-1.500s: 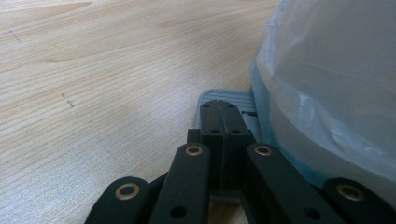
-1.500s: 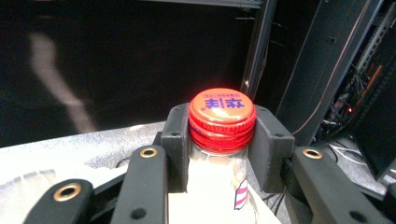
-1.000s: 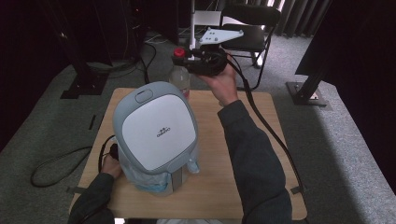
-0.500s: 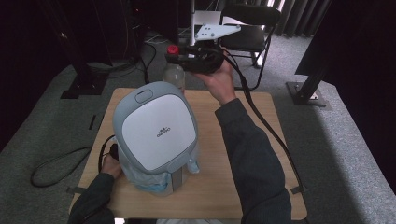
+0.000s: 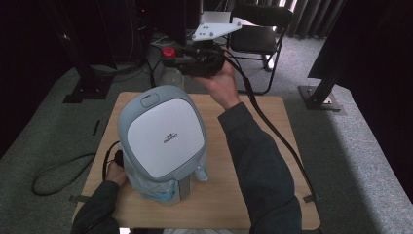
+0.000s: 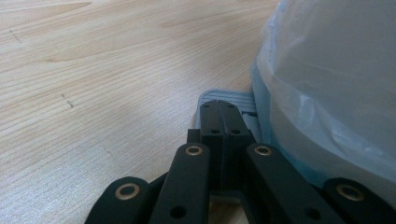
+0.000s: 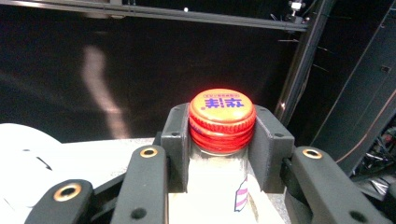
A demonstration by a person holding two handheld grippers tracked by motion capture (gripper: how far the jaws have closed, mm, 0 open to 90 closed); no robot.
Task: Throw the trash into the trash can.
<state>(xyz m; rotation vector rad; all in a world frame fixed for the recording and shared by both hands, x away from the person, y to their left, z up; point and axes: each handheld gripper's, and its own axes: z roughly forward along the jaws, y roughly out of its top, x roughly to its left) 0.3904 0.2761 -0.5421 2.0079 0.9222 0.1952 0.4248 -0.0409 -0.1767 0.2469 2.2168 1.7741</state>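
Observation:
A clear plastic bottle (image 5: pixel 173 76) with a red cap (image 5: pixel 168 52) hangs over the table's far edge. My right gripper (image 5: pixel 171 55) is shut on its neck just under the cap (image 7: pixel 222 115), one jaw on each side. A grey pedal bin with a white lid (image 5: pixel 163 134) and a pale blue bag liner (image 6: pixel 336 93) stands on the wooden table (image 5: pixel 253 195). My left gripper (image 5: pixel 117 157) is low at the bin's left side. Its jaws are shut together, and its tip (image 6: pixel 219 109) rests on the bin's ribbed grey pedal (image 6: pixel 233 95).
A black chair (image 5: pixel 258 29) stands behind the table, with dark stands and cables on the grey floor around it. A thick cable (image 5: pixel 272 131) trails from the right gripper along the person's sleeve. Bare wood lies to the right of the bin.
The right gripper has carried the bottle to the left and slightly higher, out beyond the table's far edge. The left gripper and the bin have stayed put.

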